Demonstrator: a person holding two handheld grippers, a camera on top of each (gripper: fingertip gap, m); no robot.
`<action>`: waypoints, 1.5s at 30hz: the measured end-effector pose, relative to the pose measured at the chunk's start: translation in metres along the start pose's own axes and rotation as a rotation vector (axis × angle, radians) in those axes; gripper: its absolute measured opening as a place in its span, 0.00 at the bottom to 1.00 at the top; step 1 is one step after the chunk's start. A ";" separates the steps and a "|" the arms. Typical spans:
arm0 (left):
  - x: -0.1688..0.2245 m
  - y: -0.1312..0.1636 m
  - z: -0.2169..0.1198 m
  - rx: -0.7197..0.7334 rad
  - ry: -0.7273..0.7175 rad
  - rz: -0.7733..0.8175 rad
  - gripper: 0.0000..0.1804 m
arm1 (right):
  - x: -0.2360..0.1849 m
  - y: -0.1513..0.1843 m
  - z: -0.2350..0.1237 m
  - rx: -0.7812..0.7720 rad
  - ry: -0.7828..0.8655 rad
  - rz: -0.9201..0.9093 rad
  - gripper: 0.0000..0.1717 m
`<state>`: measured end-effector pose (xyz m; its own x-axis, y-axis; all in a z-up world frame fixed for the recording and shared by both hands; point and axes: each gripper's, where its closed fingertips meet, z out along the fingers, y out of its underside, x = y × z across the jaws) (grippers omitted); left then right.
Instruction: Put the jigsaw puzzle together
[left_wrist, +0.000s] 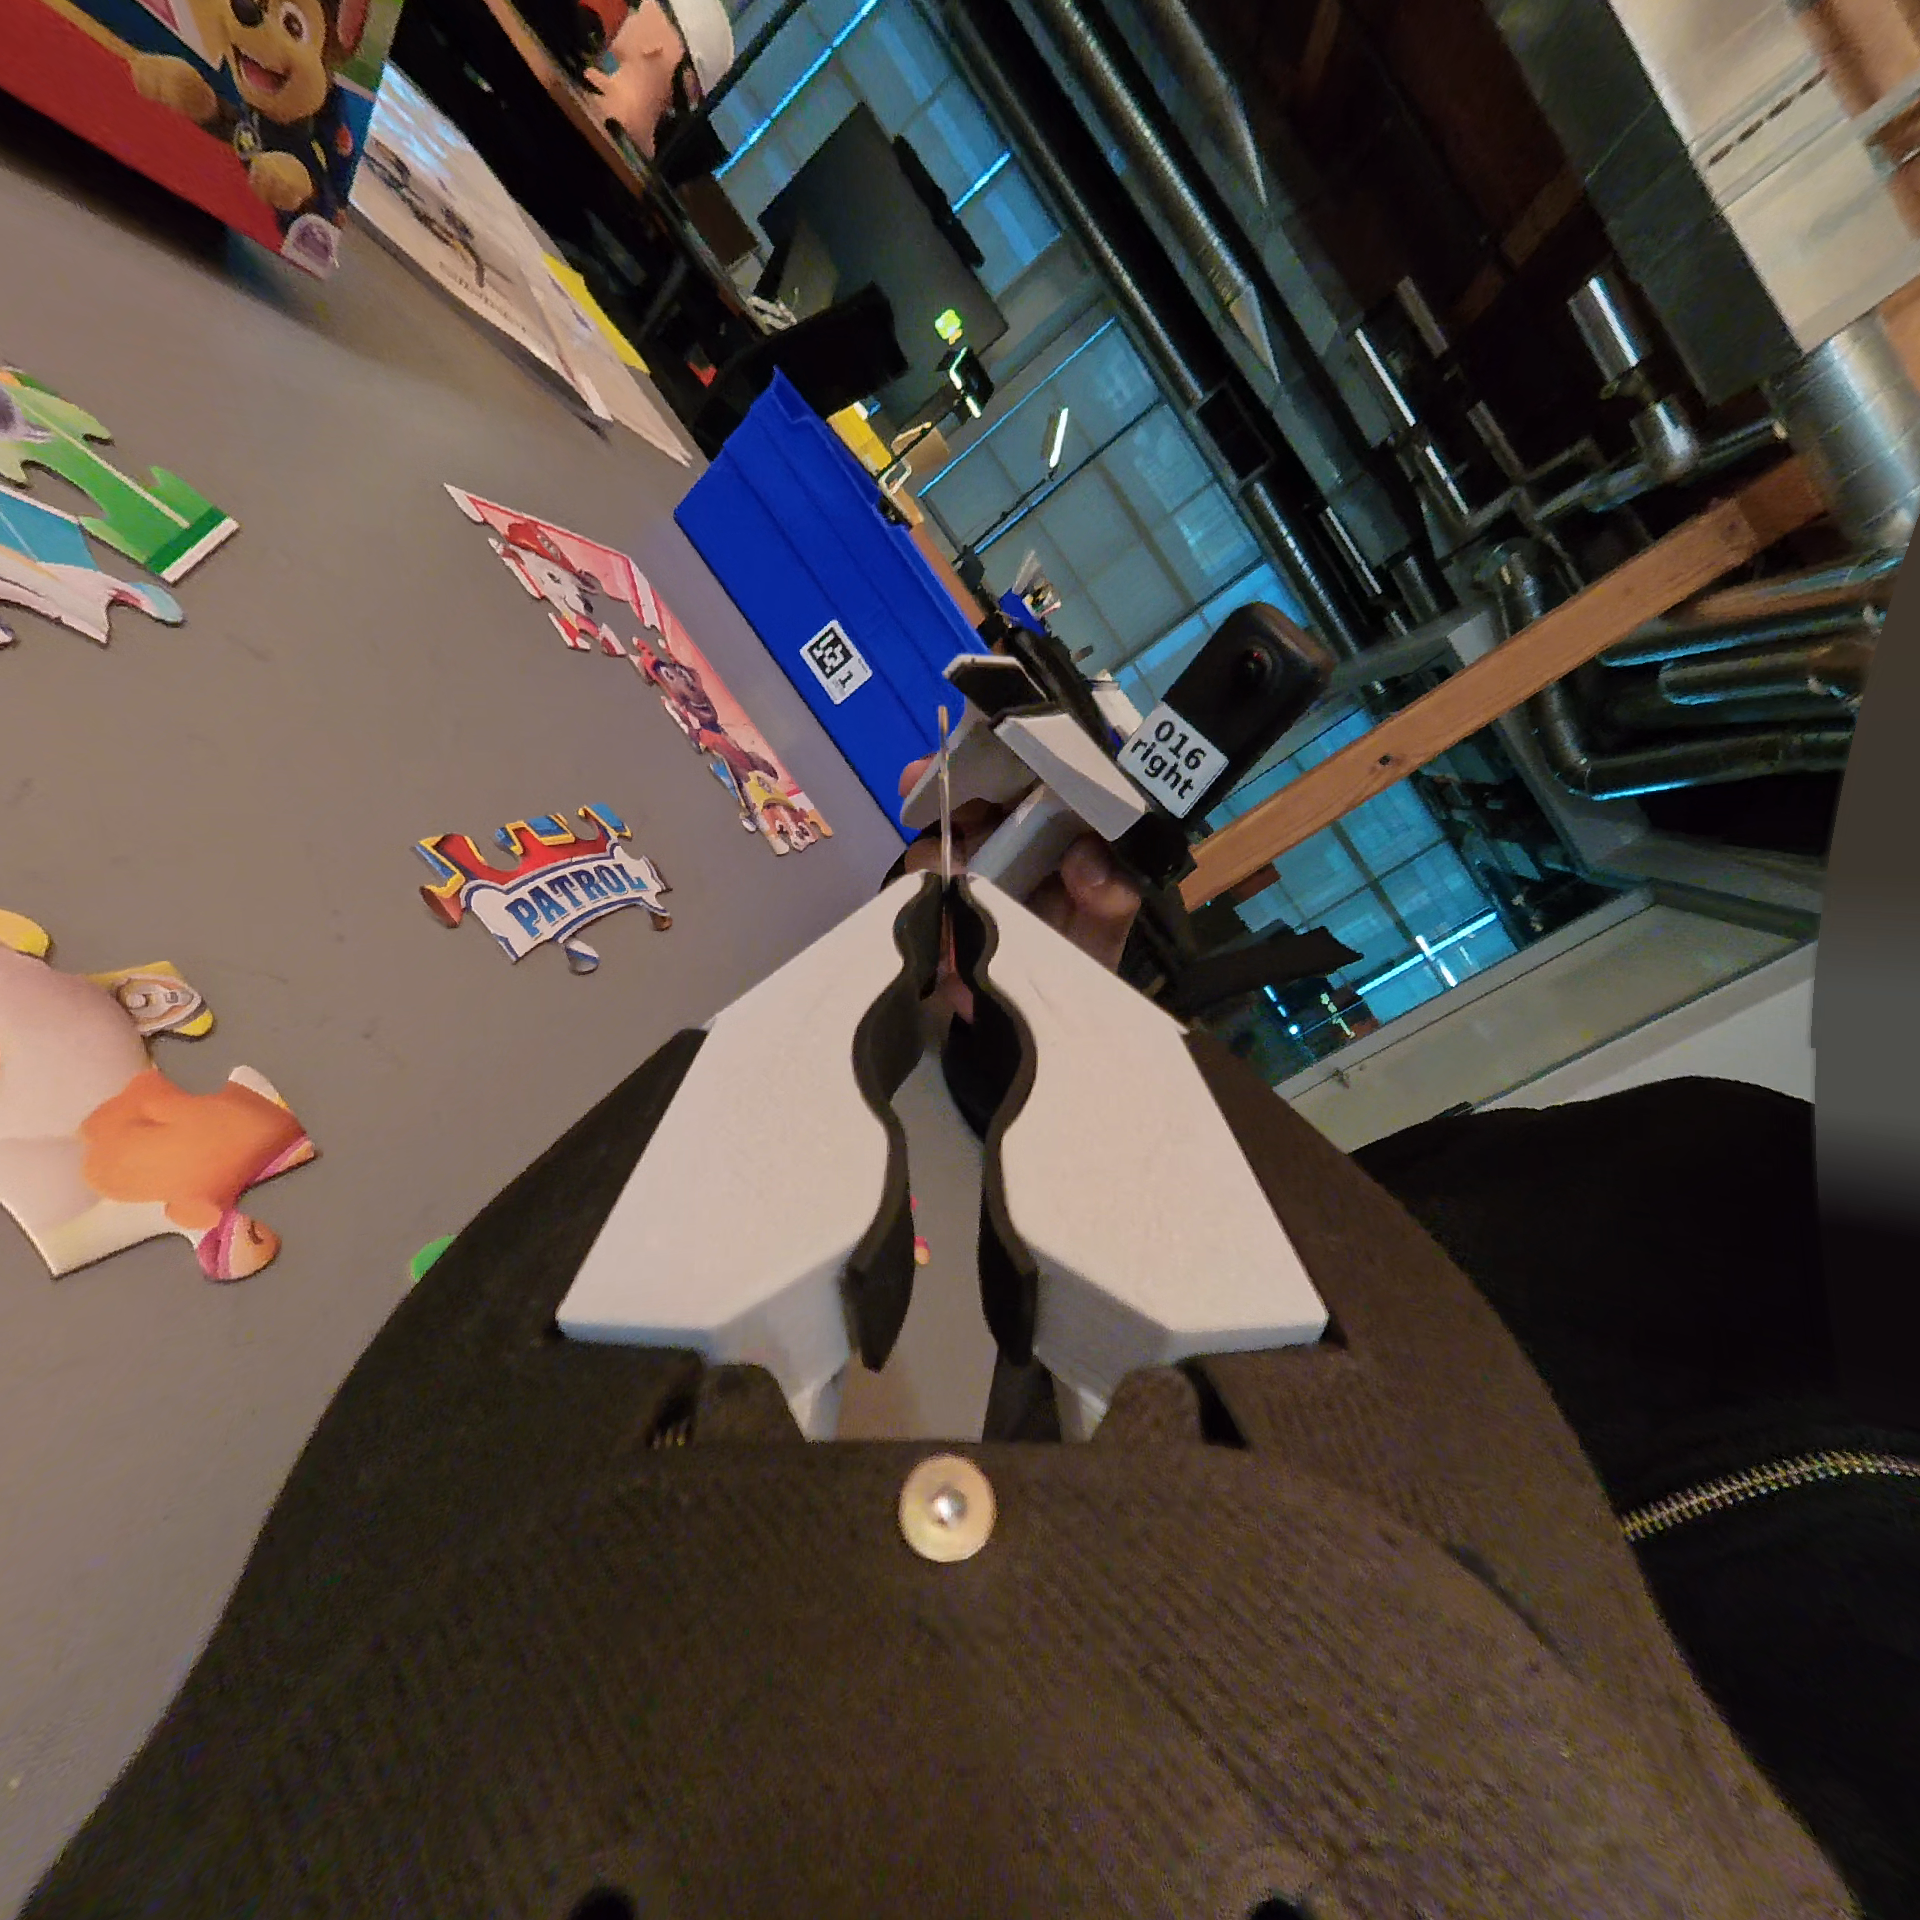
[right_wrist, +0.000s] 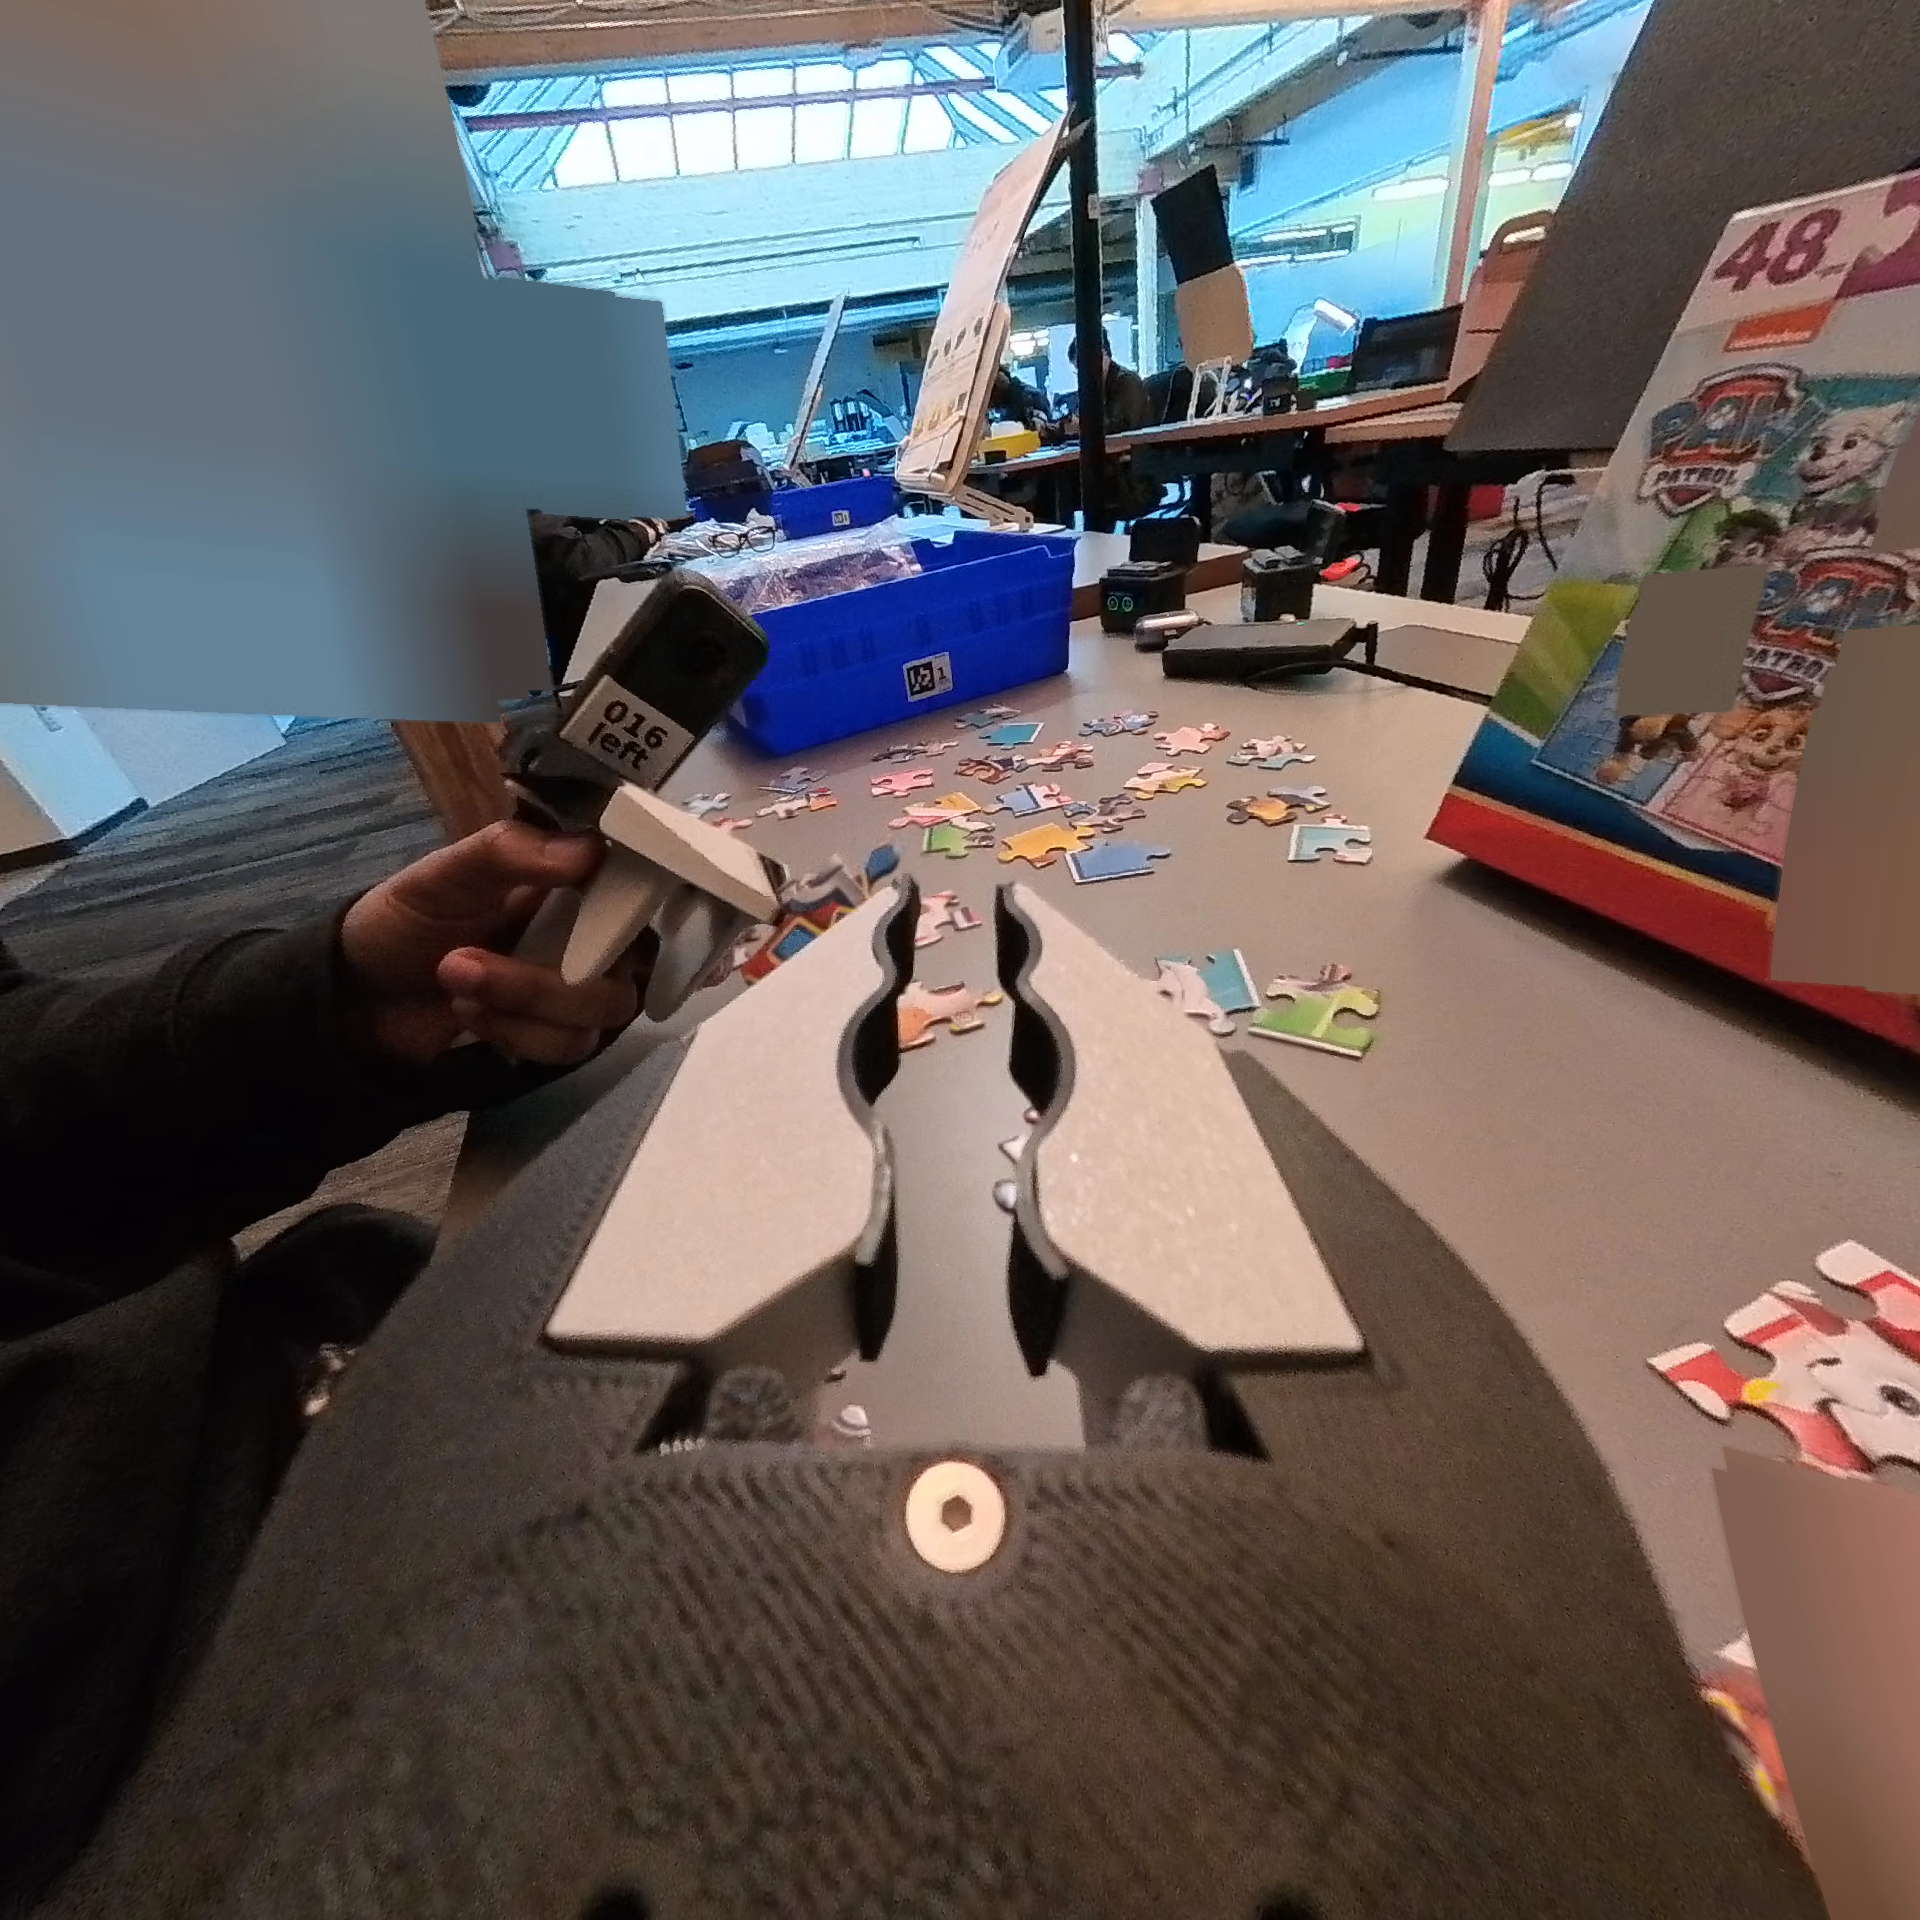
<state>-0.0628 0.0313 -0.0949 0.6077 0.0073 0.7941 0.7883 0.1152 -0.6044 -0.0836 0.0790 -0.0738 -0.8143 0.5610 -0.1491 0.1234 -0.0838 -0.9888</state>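
The left gripper's (left_wrist: 943, 883) fingers were pressed shut on a puzzle piece (left_wrist: 942, 790), held edge-on so only its thin cardboard rim rose above the tips; from the right wrist view the same piece (right_wrist: 805, 909) showed its printed red and blue face beside the left fingers (right_wrist: 691, 857). The right gripper's (right_wrist: 956, 904) fingers stood slightly apart with nothing between them, just beside that piece and touching nothing.

With such a shallow pinch at one edge, the piece could probably have swung or slipped out if the right gripper had knocked it, since the two sets of fingers were so near each other. Had the right fingers closed on it off-centre, the card might have bent or twisted.

Below the held piece, on the grey tabletop (right_wrist: 1507, 1039), lay loose puzzle pieces (right_wrist: 1081, 821), and a dropped piece might have landed among them or gone over the tabletop's near edge. Beyond the held piece stood a blue bin (right_wrist: 904, 644), and to its right the puzzle box (right_wrist: 1704, 665).
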 end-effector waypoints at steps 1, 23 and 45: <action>-0.001 0.001 0.000 -0.007 -0.005 0.004 0.00 | 0.000 0.002 0.001 -0.008 -0.008 0.013 0.08; -0.005 0.016 0.004 -0.097 -0.002 -0.044 0.00 | -0.031 0.036 0.013 -0.184 -0.318 0.450 0.00; -0.031 0.009 0.006 -0.235 -0.335 0.321 0.03 | 0.035 0.022 -0.001 -0.149 -0.017 0.423 0.00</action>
<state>-0.0752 0.0376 -0.1251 0.7886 0.3276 0.5203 0.5912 -0.1712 -0.7882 -0.1091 0.0978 -0.1010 -0.6841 0.4889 -0.5414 0.5265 -0.1828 -0.8303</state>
